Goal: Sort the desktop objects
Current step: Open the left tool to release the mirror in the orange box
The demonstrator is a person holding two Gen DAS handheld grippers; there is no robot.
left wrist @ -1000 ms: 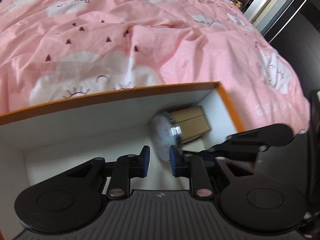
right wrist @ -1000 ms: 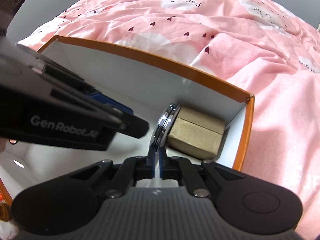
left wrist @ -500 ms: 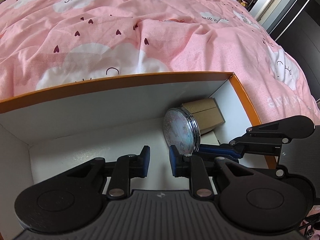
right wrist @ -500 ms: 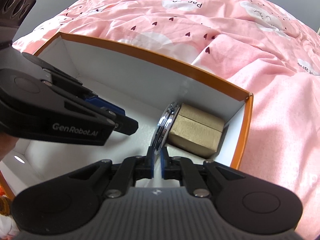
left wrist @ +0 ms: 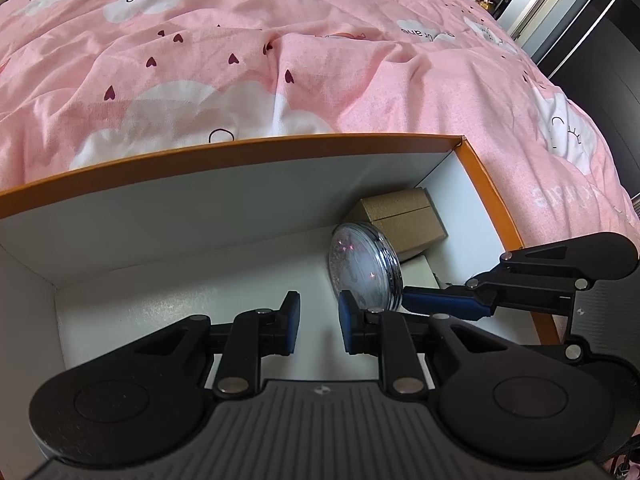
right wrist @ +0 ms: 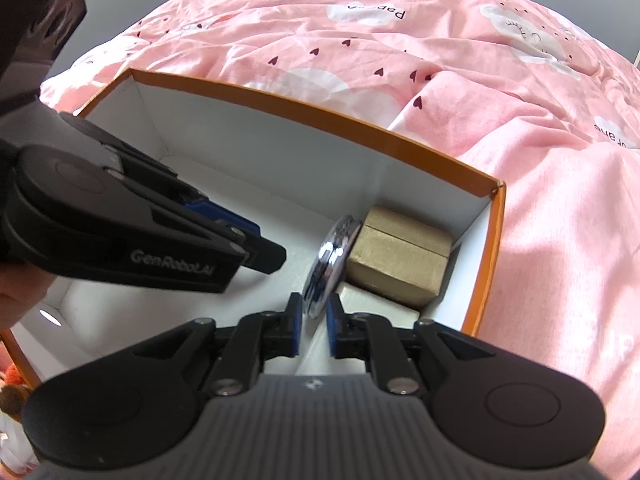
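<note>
Now the right gripper [right wrist: 312, 320] is releasing: its jaws are opening, pads just clear of the round compact [right wrist: 330, 264] between them. The left gripper [left wrist: 319, 322] hovers slightly parted, empty. The compact stands on edge in the orange box [right wrist: 486, 256], leaning against the kraft box [right wrist: 396, 260], its flat face toward the left gripper. Next, I judge, comes a straight withdrawal without tipping it.

The setting was a home bedroom. A bed [left wrist: 320, 60] filled most of both views, covered by a rumpled pink duvet [right wrist: 480, 80] printed with white clouds, small dark hearts and lettering. An orange-rimmed cardboard box [left wrist: 240, 152] rested on it. At far right stood dark cabinet fronts [left wrist: 592, 60] beside a bright doorway.
</note>
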